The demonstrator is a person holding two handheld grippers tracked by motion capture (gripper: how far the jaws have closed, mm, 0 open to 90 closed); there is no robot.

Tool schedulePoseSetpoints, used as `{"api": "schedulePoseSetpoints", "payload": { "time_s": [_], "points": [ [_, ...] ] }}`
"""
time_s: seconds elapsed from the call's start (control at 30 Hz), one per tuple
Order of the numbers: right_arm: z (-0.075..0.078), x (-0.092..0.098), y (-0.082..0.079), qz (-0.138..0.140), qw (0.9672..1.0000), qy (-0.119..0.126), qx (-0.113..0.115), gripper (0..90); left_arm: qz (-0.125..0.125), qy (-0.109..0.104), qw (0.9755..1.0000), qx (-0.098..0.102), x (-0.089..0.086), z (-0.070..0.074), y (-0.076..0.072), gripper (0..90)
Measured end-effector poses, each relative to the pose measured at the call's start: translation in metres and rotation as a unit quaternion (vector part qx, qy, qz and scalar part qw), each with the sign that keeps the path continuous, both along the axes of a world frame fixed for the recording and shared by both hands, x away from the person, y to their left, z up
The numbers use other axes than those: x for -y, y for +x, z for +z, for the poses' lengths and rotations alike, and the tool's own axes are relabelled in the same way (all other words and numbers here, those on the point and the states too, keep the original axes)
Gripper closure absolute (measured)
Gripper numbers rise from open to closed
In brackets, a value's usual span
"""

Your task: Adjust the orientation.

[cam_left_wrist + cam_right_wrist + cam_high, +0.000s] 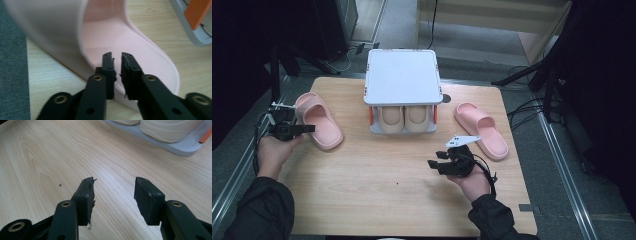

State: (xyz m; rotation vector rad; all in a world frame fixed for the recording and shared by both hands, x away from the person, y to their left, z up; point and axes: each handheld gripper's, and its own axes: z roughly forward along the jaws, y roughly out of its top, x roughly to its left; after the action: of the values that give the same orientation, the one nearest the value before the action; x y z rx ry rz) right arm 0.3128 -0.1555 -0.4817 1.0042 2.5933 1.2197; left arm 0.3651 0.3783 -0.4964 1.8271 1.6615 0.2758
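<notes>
Pink foam marks the slipper (pixel 318 120) lying at the left edge of the wooden worktop (pixel 377 185), toe strap toward the far side. At its outer rim sits the left claw (pixel 307 128); in the left gripper view the left claw (pixel 117 72) shows a narrow gap between its jaws, with the slipper (pixel 140 47) rim just behind them, and I cannot tell whether the pads pinch it. A second pink slipper (pixel 482 130) lies well apart on the right. Between the two stands a grey shoe rack (pixel 402 75) holding cream shoes (pixel 404 119). Over bare wood near the middle, the right claw (pixel 437 160) is released, its jaws spread wide around nothing (pixel 113 192)
</notes>
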Motion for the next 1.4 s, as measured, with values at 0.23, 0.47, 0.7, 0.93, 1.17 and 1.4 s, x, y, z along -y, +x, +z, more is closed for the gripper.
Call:
{"api": "schedulePoseSetpoints", "payload": {
  "time_s": [0.23, 0.47, 0.7, 0.93, 1.17, 1.4],
  "points": [
    [0.000, -0.003, 0.002, 0.006, 1.0000, 0.001, -0.001, 51.0, 0.028, 0.004, 0.9989, 0.039, -0.006, 0.018, -0.014, 51.4],
    [-0.001, -0.002, 0.000, 0.005, 1.0000, -0.003, -0.002, 50.8, 0.049, 0.010, 0.9984, 0.028, -0.020, 0.003, 0.003, 37.5],
    [-0.003, 0.005, -0.003, -0.009, 0.9999, -0.007, -0.004, 50.4, 0.068, 0.002, 0.9975, 0.018, -0.027, -0.008, 0.020, 36.0],
    [-0.004, 0.016, -0.009, -0.029, 0.9995, -0.009, -0.006, 50.1, 0.087, 0.002, 0.9961, 0.009, -0.032, -0.016, 0.033, 37.2],
    [-0.004, 0.025, -0.013, -0.042, 0.9990, -0.010, -0.006, 50.0, 0.105, 0.016, 0.9943, 0.013, -0.034, -0.018, 0.037, 49.3],
    [-0.004, 0.026, -0.014, -0.046, 0.9989, -0.010, -0.007, 49.9, 0.104, 0.061, 0.9924, 0.023, -0.033, -0.014, 0.035, 71.4]
  ]
}}
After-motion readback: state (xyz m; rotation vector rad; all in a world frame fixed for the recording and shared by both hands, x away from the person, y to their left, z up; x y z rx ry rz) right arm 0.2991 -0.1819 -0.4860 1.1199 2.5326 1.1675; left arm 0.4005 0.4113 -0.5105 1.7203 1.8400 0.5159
